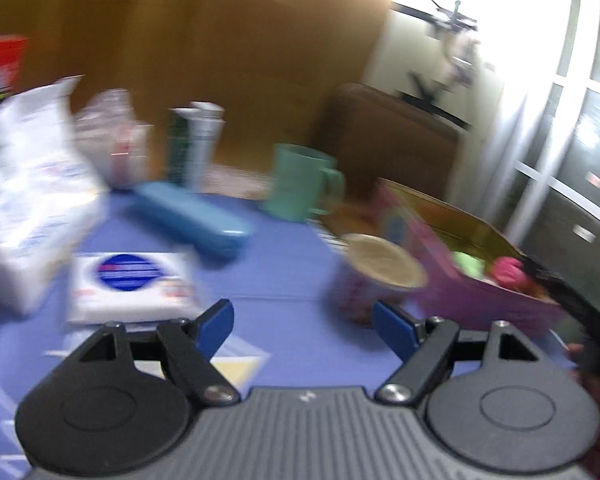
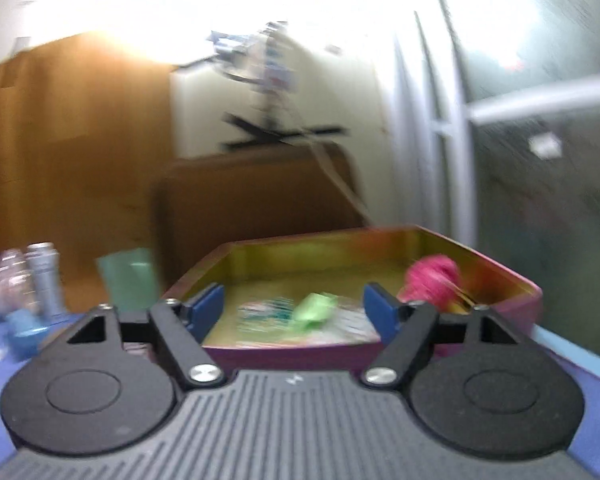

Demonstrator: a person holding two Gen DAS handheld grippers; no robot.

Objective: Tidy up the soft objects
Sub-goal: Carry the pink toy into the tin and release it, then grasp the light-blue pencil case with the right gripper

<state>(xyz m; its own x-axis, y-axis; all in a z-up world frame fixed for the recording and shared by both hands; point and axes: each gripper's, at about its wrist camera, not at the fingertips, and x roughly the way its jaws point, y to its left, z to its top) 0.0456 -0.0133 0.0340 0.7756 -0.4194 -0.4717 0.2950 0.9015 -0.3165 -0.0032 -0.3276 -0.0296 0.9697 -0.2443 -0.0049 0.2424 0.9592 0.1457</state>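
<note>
My left gripper (image 1: 303, 322) and right gripper (image 2: 293, 312) both have their jaws spread wide, holding nothing. The pink soft ball (image 2: 432, 280) and green soft piece (image 2: 314, 308) lie inside the purple tin (image 2: 284, 354), just ahead of my right gripper.

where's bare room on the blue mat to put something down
Bare blue mat lies between the flat white packet with a blue oval label, the long blue case and the purple paper cup. It is crowded at the left around the white bag, and inside the purple tin.
</note>
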